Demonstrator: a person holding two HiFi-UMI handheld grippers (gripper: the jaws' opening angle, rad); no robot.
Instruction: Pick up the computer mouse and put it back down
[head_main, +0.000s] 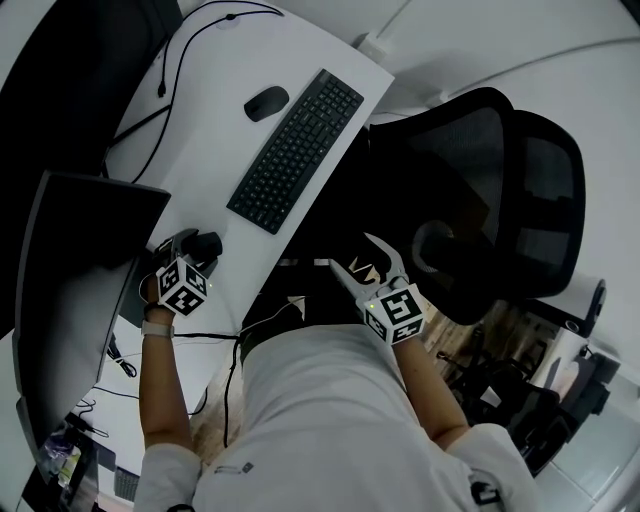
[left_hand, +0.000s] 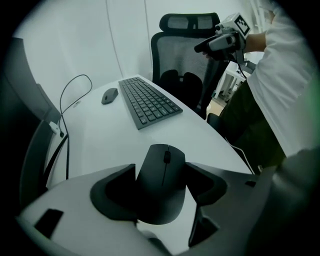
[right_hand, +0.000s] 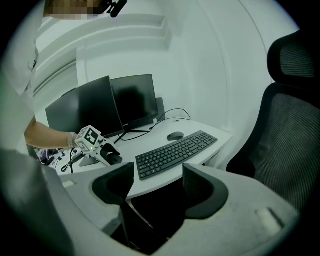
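Left gripper view: left gripper (left_hand: 160, 172) clamped on mouse (left_hand: 161, 195) by its sides at the surface's (left_hand: 110, 145) near edge, likely for a level lift. Right gripper (right_hand: 159, 182): jaws apart, empty, held off the surface beside chair (right_hand: 295, 130), clear of the work.

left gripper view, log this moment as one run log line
left gripper: shut on black mouse | right gripper: open, empty, beyond desk edge | second mouse: beside keyboard | lift: cannot tell

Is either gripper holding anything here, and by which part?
The left gripper holds the black computer mouse by its two sides, jaws closed on its rear half. The right gripper holds nothing, jaws apart.
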